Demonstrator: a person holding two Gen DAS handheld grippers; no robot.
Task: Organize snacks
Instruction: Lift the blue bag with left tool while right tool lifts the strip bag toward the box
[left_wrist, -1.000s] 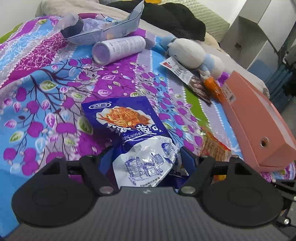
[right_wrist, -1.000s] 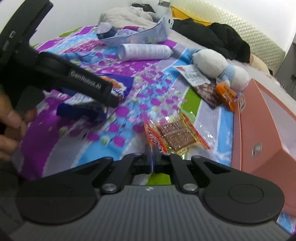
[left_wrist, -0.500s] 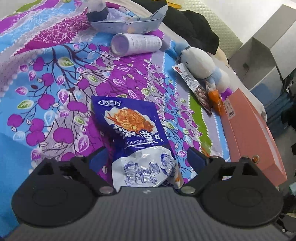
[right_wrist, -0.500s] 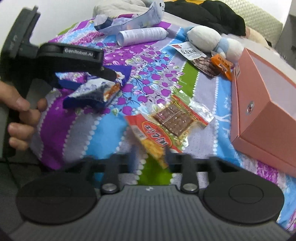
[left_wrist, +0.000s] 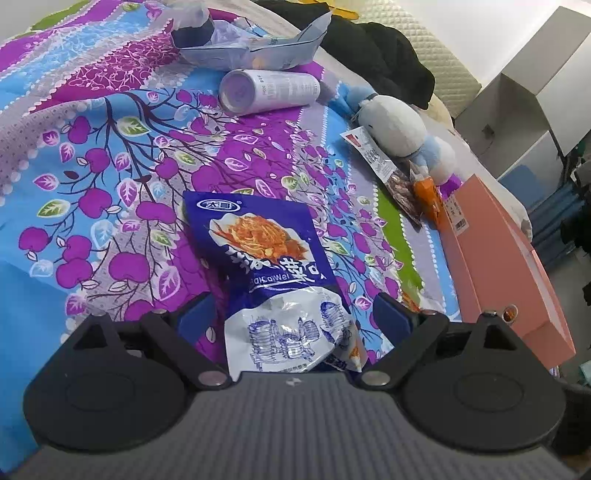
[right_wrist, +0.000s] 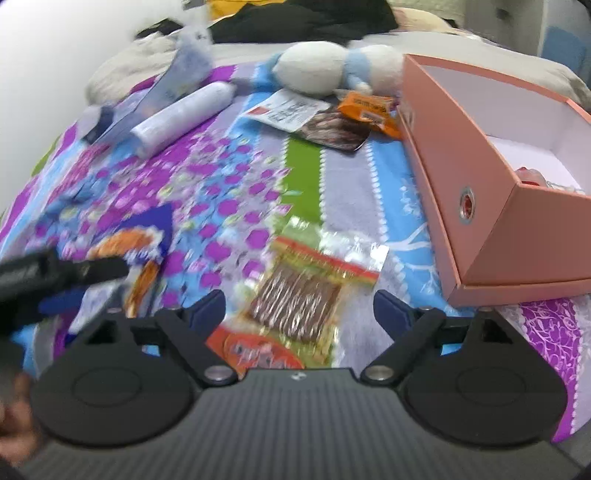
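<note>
The left gripper is spreading wide around one blue-and-white foil snack bag lying on the purple-and-blue floral bedspread, pads apart from it. The right gripper is gaping equally wide over one clear red-edged snack packet. Two more small packets, one orange and one dark, are sitting beside one open pink cardboard box.

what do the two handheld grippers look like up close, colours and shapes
Both match: the left gripper and right gripper have a ribbed dark grey body, round black side discs, black linkage arms with silver pivot screws, and blue finger pads.
</note>
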